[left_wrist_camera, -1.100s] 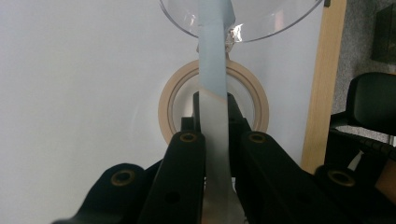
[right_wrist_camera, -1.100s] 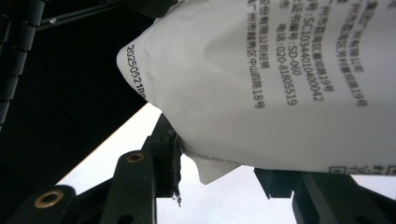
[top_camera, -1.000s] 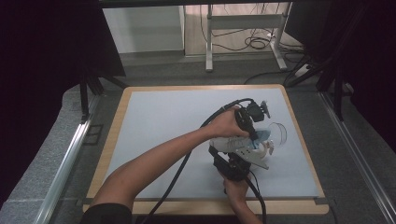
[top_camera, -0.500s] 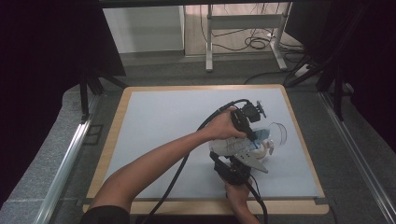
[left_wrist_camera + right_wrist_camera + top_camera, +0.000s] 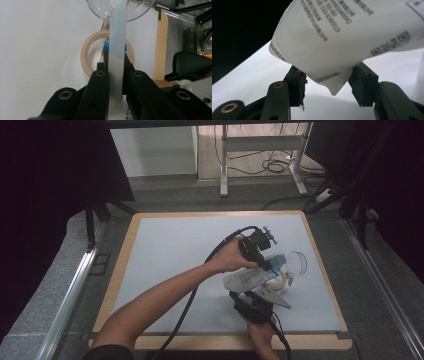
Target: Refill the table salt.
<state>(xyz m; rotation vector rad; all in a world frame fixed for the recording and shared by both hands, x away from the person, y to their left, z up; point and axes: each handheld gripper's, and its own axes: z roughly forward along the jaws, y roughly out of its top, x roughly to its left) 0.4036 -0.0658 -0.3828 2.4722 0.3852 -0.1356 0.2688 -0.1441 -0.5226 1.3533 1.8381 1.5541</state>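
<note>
Pouch (image 5: 248, 279) lifted slightly; left hand-held gripper (image 5: 264, 263) clamps its edge

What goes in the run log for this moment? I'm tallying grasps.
left gripper: shut on pouch | right gripper: open under pouch corner | clear bowl, tape roll: on table

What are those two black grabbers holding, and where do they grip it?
The left hand-held gripper pinches the flat sealed edge of a white printed pouch. The right hand-held gripper is open around the pouch's bottom corner, not squeezing it.
</note>
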